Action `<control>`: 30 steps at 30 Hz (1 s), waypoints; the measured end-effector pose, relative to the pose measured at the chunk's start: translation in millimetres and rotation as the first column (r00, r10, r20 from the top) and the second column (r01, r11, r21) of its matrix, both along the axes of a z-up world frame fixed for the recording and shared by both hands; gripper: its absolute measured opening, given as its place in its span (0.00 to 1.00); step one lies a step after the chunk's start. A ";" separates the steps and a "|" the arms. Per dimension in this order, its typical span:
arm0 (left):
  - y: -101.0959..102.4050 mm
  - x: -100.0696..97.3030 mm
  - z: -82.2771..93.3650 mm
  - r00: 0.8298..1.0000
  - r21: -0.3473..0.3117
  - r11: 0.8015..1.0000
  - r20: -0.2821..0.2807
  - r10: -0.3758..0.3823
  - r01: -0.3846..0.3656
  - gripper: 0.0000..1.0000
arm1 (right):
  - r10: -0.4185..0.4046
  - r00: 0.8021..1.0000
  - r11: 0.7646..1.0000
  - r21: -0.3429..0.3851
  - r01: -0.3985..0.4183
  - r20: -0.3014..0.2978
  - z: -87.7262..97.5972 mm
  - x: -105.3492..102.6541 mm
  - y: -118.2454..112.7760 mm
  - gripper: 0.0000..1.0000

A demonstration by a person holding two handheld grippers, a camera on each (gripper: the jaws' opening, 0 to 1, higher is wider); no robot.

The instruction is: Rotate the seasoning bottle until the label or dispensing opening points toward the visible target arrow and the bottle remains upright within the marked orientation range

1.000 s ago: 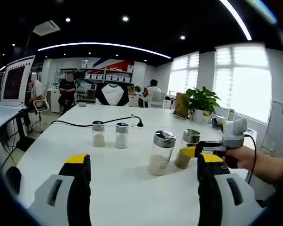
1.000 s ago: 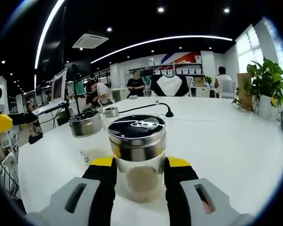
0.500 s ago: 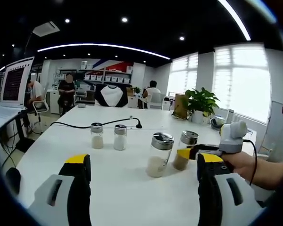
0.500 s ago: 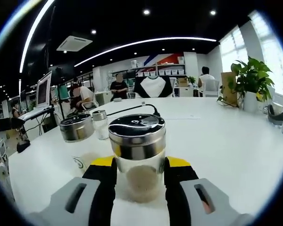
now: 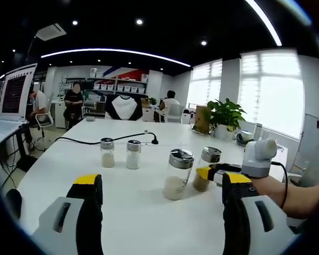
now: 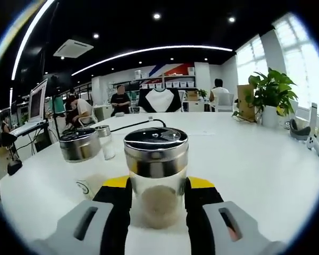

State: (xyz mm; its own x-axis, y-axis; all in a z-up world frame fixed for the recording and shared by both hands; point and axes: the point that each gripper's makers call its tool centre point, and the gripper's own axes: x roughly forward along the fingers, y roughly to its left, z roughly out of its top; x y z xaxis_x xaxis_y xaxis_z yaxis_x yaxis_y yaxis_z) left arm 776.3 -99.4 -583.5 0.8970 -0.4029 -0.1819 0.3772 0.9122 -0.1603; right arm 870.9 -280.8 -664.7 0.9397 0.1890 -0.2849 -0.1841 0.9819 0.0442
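A glass seasoning bottle [image 6: 156, 183] with a shiny metal lid and pale brown powder stands upright on the white table [image 6: 255, 170]. My right gripper [image 6: 158, 185] is shut on its glass body, one yellow-tipped jaw on each side. In the left gripper view the same bottle [image 5: 207, 169] stands at the right, with the right gripper [image 5: 215, 173] reaching in from a person's hand. My left gripper [image 5: 162, 181] is open, its jaws wide apart over bare table in front of a second, larger bottle [image 5: 178, 174].
Two small white-filled shakers [image 5: 107, 152] [image 5: 133, 154] stand further back, near a black cable [image 5: 122, 138]. The larger bottle [image 6: 80, 144] sits just left of the held one. A potted plant [image 5: 225, 114] stands at the far right, with people seated beyond the table.
The right gripper has swung with the bottle held in it, and the room has slid left in its view. In the left gripper view the hand and bottle sit slightly lower.
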 end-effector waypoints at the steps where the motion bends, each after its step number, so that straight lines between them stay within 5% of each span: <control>1: 0.1 0.0 0.2 1.000 0.001 1.000 0.000 0.000 0.000 0.98 | 0.000 1.000 1.000 0.000 0.000 -0.003 -0.2 0.2 -0.1 0.38; 30: 5.7 0.6 0.0 1.000 0.022 1.000 0.008 0.010 -0.010 0.99 | 0.017 0.998 1.000 -0.007 -0.018 -0.055 -1.2 -2.3 -0.5 0.42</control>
State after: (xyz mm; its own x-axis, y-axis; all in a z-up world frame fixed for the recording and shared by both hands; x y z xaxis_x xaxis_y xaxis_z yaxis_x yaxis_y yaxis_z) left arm 777.0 -93.8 -583.5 0.9024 -0.3899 -0.1837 0.3691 0.9191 -0.1377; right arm 868.6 -281.3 -665.9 0.9193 0.2029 -0.3371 -0.1988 0.9789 0.0471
